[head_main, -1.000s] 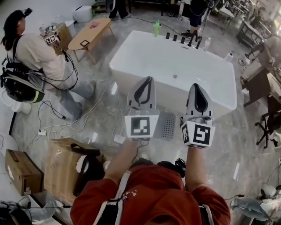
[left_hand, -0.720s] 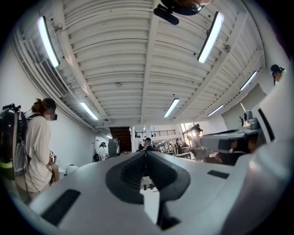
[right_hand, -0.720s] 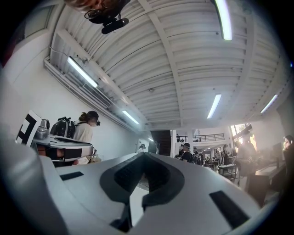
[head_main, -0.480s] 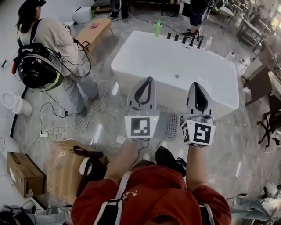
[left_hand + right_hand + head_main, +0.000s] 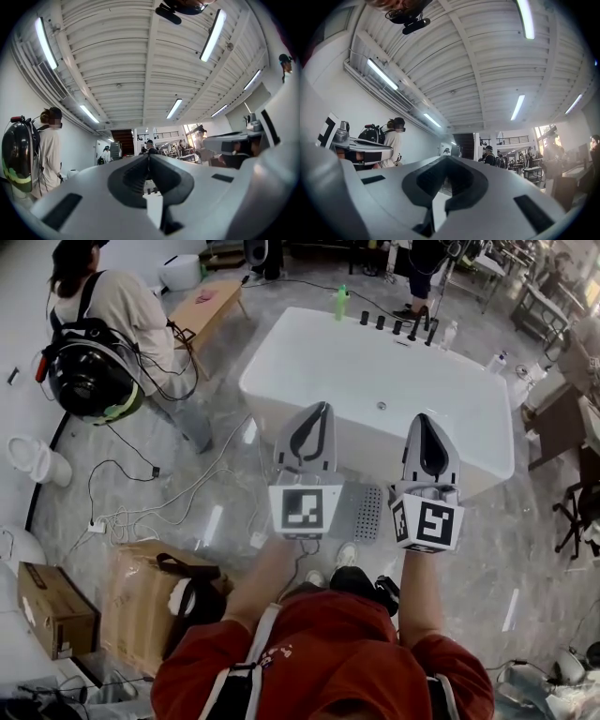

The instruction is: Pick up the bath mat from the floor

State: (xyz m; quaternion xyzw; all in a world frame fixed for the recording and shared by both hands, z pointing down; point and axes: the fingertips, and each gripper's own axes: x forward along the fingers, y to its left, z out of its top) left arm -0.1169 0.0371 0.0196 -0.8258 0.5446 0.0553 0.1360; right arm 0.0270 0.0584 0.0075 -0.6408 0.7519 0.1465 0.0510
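Note:
The bath mat [image 5: 362,512] is grey and perforated. It lies flat on the floor against the front of the white bathtub [image 5: 281,381], partly hidden behind my two grippers. In the head view my left gripper [image 5: 318,411] and right gripper [image 5: 427,421] are held side by side at chest height, well above the mat, pointing forward. Both have their jaws pressed together with nothing between them. The left gripper view [image 5: 149,156] and right gripper view [image 5: 447,158] look up at the ceiling and the far room; the mat is not visible in either.
A person with a black backpack [image 5: 89,371] stands at the left beside a low wooden table [image 5: 211,306]. Cables [image 5: 150,507] trail over the floor. An open cardboard box [image 5: 141,601] sits at my lower left. Bottles [image 5: 338,302] line the tub's far rim.
The person at the left has turned and stepped further up the view. My grippers have stayed shut and almost still; the view shifted slightly.

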